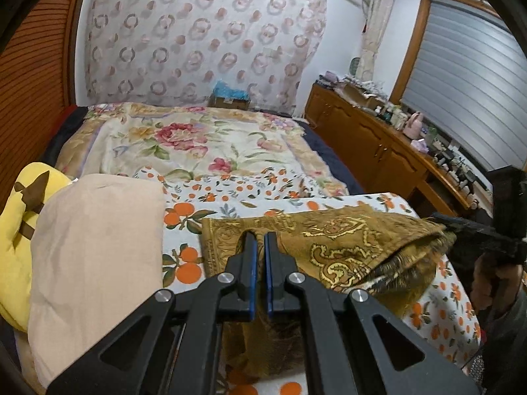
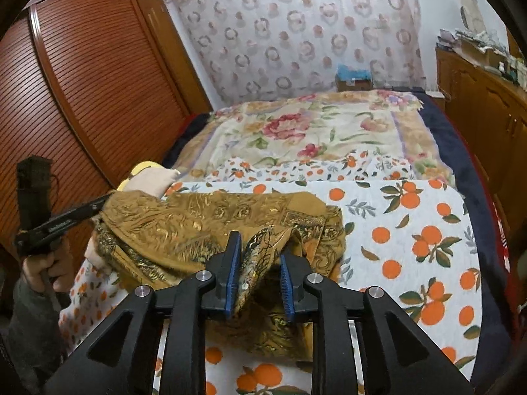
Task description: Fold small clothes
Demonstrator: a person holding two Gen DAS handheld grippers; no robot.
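Left gripper [image 1: 261, 240] clamped on one gold brocade cloth [image 1: 332, 247]; right gripper [image 2: 260, 253] parted, cloth fold between, pads not pressing.

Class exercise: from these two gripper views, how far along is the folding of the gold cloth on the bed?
Done: the gold cloth already lies doubled over on the orange-print sheet, one edge turned back. In hand: the left gripper is shut on one corner; the right gripper stands open with a bunched corner between its pads, not pinched. Left: the cloth is rumpled and uneven, so smoothing and probably another fold remain.
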